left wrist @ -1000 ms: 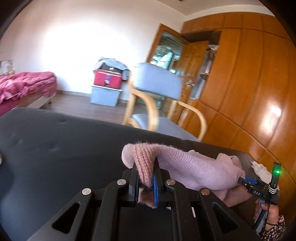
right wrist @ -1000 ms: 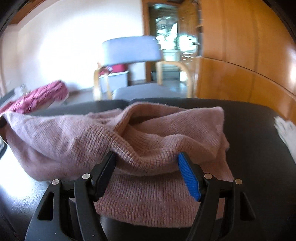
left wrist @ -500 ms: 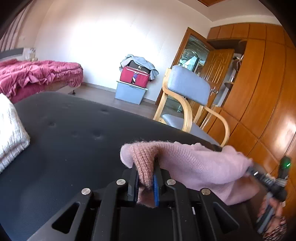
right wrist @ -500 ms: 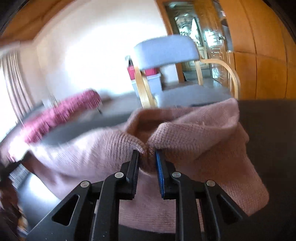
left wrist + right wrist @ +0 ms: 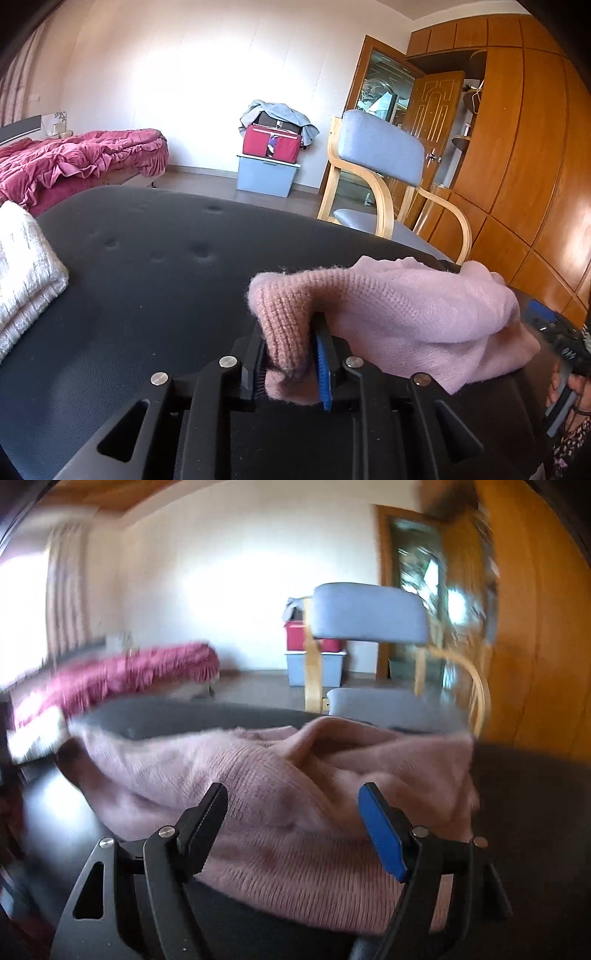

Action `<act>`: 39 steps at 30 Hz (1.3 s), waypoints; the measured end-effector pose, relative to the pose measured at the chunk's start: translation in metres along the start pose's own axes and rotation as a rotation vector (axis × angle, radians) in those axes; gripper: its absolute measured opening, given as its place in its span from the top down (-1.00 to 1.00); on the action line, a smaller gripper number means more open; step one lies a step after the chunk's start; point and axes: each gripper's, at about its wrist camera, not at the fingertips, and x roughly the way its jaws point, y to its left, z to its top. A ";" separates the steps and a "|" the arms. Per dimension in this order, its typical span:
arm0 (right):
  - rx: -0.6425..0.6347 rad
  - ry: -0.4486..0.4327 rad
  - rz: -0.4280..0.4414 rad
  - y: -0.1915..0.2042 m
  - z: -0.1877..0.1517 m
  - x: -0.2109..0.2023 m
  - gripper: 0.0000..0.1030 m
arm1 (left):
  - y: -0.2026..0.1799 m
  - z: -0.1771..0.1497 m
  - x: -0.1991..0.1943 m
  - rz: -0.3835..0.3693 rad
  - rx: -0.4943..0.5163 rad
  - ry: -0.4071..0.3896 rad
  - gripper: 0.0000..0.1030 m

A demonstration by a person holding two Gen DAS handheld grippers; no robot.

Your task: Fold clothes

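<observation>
Across the lower middle of the left wrist view, the left gripper [image 5: 291,363] is seen clamped on a bunched edge of the pink sweater [image 5: 406,317], which is stretched from there toward the right edge of the frame over the black padded surface [image 5: 147,295]. At the far left, a white knitted piece [image 5: 26,269] is seen lying as a neat stack, so one garment appears already folded; whether it belongs to this job cannot be told. The sweater itself is judged only partly folded: it is doubled and bunched, not yet a flat packet. At the lower right edge, the other tool and part of a hand [image 5: 565,384] are glimpsed.

Low in the centre of the right wrist view, which is blurred, the right gripper [image 5: 291,827] is shown spread wide, with nothing pinched. The sweater [image 5: 280,794] fills the middle of the frame as a loose heap with an open fold along its top. That open state is shown only here, while the white stack is clearly shown only in the left view.
</observation>
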 end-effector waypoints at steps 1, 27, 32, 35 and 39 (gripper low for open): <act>-0.049 0.033 -0.028 0.007 0.001 0.011 -0.48 | -0.001 0.000 -0.001 0.003 -0.002 -0.003 0.59; -0.048 0.146 0.498 0.057 -0.026 -0.031 0.77 | -0.075 0.012 0.001 -0.122 0.190 0.012 0.58; -0.039 0.127 0.536 0.054 -0.029 -0.039 0.54 | -0.082 0.014 0.013 -0.094 0.215 0.046 0.58; 0.010 0.083 0.541 0.044 -0.024 -0.047 -0.15 | -0.085 0.016 0.017 -0.066 0.235 0.044 0.58; 0.140 0.065 0.424 0.021 -0.014 -0.044 -0.32 | -0.085 0.024 0.025 -0.066 0.237 0.050 0.56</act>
